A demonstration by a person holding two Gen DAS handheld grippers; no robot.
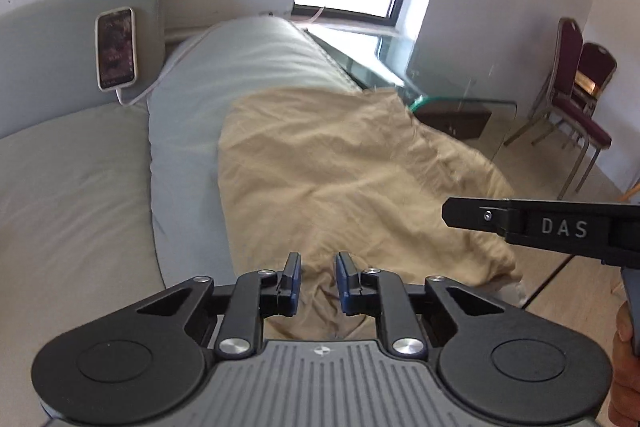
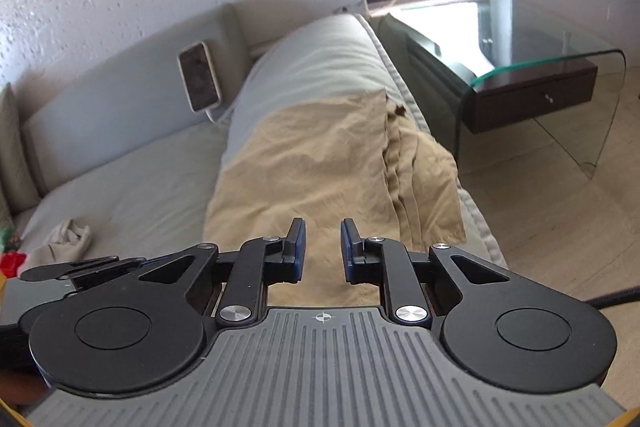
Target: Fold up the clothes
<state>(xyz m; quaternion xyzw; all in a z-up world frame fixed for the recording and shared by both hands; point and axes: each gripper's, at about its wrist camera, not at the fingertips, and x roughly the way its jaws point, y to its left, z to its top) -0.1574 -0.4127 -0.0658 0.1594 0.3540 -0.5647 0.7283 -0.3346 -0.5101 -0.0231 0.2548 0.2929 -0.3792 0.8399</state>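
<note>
A tan garment (image 1: 344, 179) lies draped over the rounded sofa arm (image 1: 256, 59), wrinkled, hanging down its outer side; it also shows in the right wrist view (image 2: 320, 163) with folded layers along its right edge. My left gripper (image 1: 318, 259) is open and empty, just above the garment's near end. My right gripper (image 2: 323, 227) is open and empty, also over the near end; its black body (image 1: 560, 227) shows at the right in the left wrist view. A small crumpled pale cloth (image 2: 66, 237) lies on the sofa seat.
A phone (image 1: 116, 49) on a white cable leans against the sofa back (image 1: 52, 67). A glass side table (image 2: 540, 63) with a dark drawer stands right of the sofa. Two maroon chairs (image 1: 580, 95) stand by the far wall. Red items (image 2: 12, 263) sit at the seat's left edge.
</note>
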